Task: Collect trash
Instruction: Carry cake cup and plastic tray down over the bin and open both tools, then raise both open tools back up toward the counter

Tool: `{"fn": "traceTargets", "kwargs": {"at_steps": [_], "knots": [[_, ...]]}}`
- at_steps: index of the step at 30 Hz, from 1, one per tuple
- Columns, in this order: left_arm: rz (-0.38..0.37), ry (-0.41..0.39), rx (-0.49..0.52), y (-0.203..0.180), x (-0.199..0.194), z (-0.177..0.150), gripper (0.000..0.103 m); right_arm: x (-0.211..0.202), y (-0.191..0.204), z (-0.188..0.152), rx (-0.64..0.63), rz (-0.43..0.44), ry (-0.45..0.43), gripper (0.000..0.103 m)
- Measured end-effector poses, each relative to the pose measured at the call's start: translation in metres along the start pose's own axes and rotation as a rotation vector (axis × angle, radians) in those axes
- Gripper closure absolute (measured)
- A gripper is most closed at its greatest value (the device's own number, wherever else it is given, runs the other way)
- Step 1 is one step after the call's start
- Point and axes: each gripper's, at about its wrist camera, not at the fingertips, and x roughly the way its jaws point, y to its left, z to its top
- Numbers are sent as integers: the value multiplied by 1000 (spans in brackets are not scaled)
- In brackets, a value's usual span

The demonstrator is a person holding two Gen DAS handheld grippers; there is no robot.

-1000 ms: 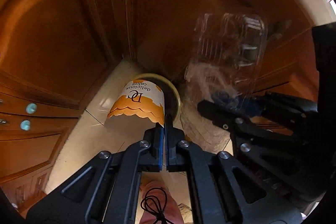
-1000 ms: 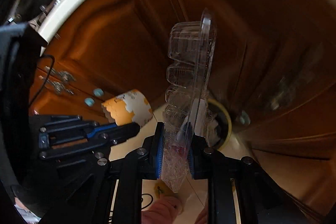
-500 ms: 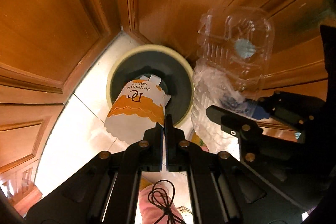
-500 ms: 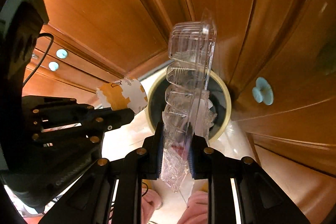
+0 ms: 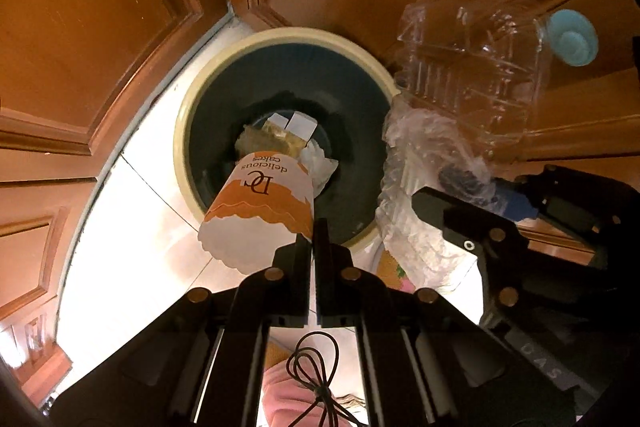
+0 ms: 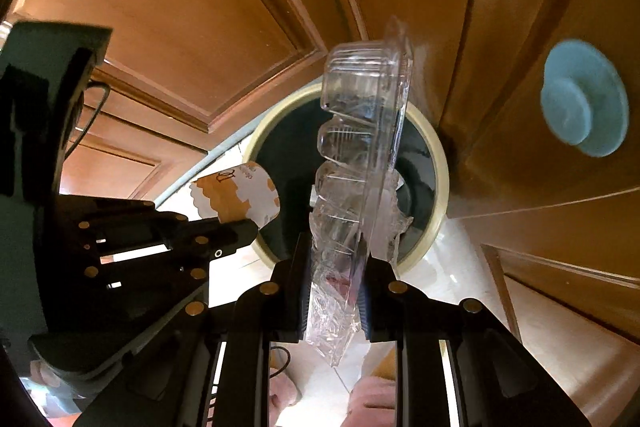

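left claw point(image 5: 314, 247): fingers pressed together on the scalloped rim of the paper cup point(image 5: 260, 203), pinching its wall
paper cup: orange and white, printed "DC delicious cakes", tipped with its base toward the bin point(image 5: 192, 115), hanging over the near rim of the bin's opening; in the right wrist view it point(image 6: 236, 197) sits at the bin's left edge
right claw point(image 6: 334, 291): closed narrowly on the clear plastic clamshell point(image 6: 360, 147) and a crumpled clear wrapper point(image 6: 332, 323) squeezed in with it
clear plastic clamshell: held on edge, its ribbed cups facing left, standing up in front of the bin point(image 6: 438, 163); in the left wrist view it point(image 5: 472, 67) is just right of the bin's rim
bin: round, cream rim, dark inside, on the pale tiled floor point(image 5: 132, 227) in a corner of wooden cabinet doors point(image 5: 100, 7)
inside the bin: crumpled paper and wrappers point(image 5: 280, 135) at the bottom
cabinet knob point(image 6: 582, 99): pale blue, on the door right of the bin
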Motion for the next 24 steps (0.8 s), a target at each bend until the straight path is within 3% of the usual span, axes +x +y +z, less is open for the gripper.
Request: {"fn": "traceTargets", "kwargs": {"at_steps": [8, 11, 12, 14, 16, 17, 19, 24], "knots": [[24, 12, 22, -6, 13, 7, 103, 9, -5, 1, -15, 13, -1, 84], [36, 38, 12, -2, 21, 11, 103, 15, -7, 2, -19, 6, -4, 79], [42, 48, 5, 1, 24, 12, 100, 16, -9, 3, -10, 3, -2, 73], [50, 63, -12, 7, 27, 13, 83, 14, -14, 4, 12, -14, -14, 63], [89, 68, -48, 15, 27, 13, 41, 12, -18, 5, 33, -19, -24, 58], [98, 58, -69, 20, 27, 13, 33, 11, -19, 4, 43, -21, -28, 56], [89, 38, -98, 29, 24, 12, 32, 7, -21, 3, 54, -27, -38, 48], [100, 26, -129, 37, 11, 11, 32, 2, -15, -2, 36, -49, -44, 48]]}}
